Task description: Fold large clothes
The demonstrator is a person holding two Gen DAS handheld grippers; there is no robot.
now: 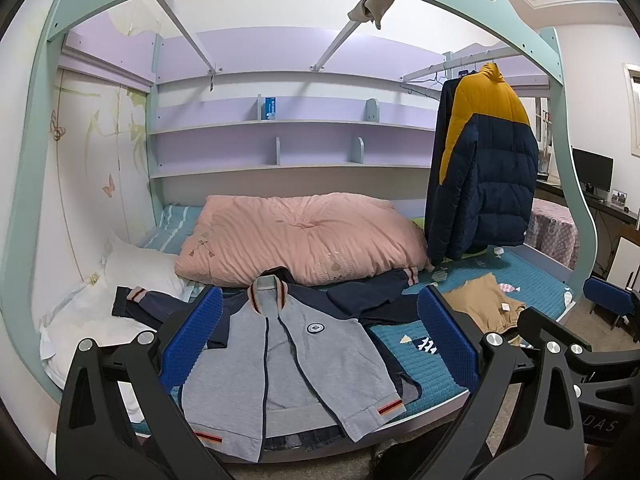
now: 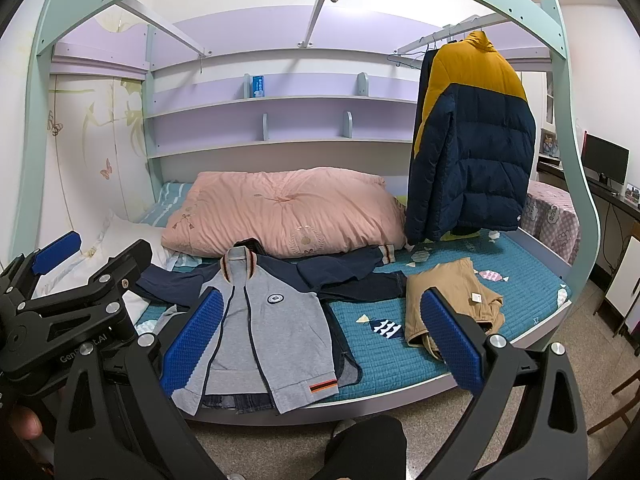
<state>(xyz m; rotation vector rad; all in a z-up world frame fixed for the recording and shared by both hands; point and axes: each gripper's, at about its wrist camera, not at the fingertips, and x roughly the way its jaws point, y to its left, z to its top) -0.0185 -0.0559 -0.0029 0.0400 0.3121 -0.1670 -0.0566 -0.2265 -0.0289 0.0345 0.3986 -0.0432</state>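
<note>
**Grey-and-navy jacket spread on the bed, both claws held wide above it**

Teal quilted bedding (image 2: 400, 360) covers the lower bunk of a mint-green bed frame (image 1: 560, 92), with lilac shelves (image 1: 288, 124) on the back wall and a pink duvet (image 1: 300, 236) folded behind. On this bedding, at the near edge, lies the jacket (image 1: 288, 364), front up and unzipped. Its body is light grey with a round chest badge, navy zip edging, navy sleeves thrown out to either side, a striped ribbed collar, and orange-and-dark stripe tabs at the hem. The hem overhangs the bed edge slightly. Just beside it to the right lies a crumpled tan garment (image 2: 452, 300). A navy and mustard puffer coat (image 2: 472, 136) hangs from a rail.

The left claw (image 1: 320, 344) hovers over the jacket, blue pads far apart, gripping nothing. The right claw (image 2: 324, 344) is likewise spread wide and empty, hanging over the jacket's right half.
</note>
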